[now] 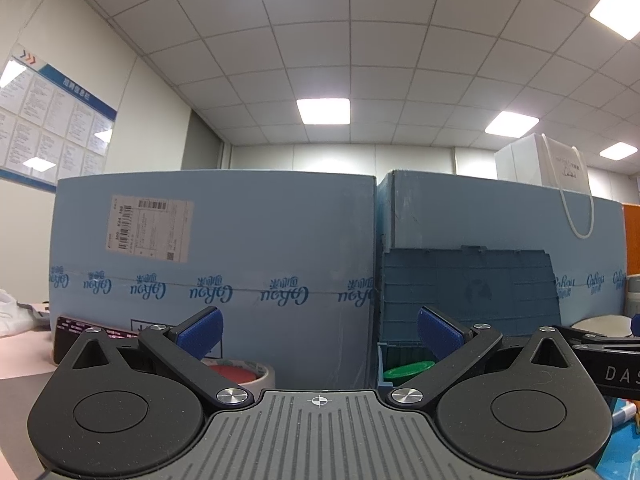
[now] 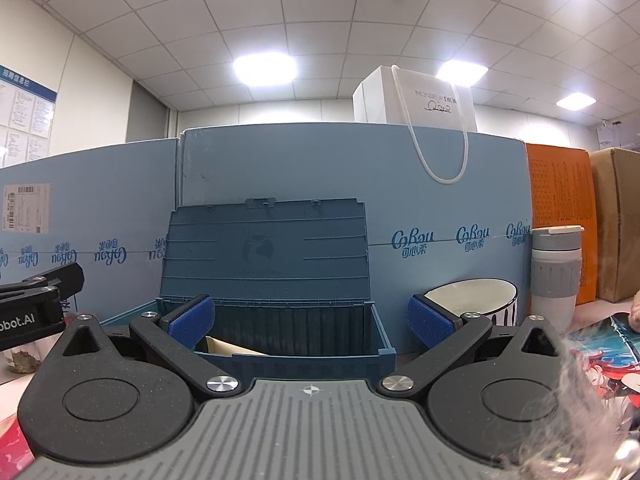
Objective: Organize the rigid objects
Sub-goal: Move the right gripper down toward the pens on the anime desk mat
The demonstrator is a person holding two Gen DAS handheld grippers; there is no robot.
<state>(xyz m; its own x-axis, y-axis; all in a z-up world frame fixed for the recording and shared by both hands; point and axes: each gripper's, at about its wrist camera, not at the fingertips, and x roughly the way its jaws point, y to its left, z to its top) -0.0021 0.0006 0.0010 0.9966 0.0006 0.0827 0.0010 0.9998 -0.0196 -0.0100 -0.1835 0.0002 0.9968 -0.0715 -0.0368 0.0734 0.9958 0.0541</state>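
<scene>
Storage box (image 2: 292, 340) at 12 o'clock from right wrist view, lid (image 2: 266, 252) raised upright, leaning on cardboard cartons (image 2: 400, 184) behind. Paper bag (image 2: 416, 96) on top of cartons, 1 o'clock. Bowl (image 2: 476, 300) just beside box at 2 o'clock; tumbler (image 2: 556, 272) right of bowl, before further cartons (image 2: 560, 216). Left wrist view: tape roll (image 1: 244, 372) on surface at 11 o'clock, before left carton (image 1: 216, 248); box at 1 o'clock, round lid (image 1: 408, 368) inside it. Notice board (image 1: 48, 120) on wall, 10 o'clock.
</scene>
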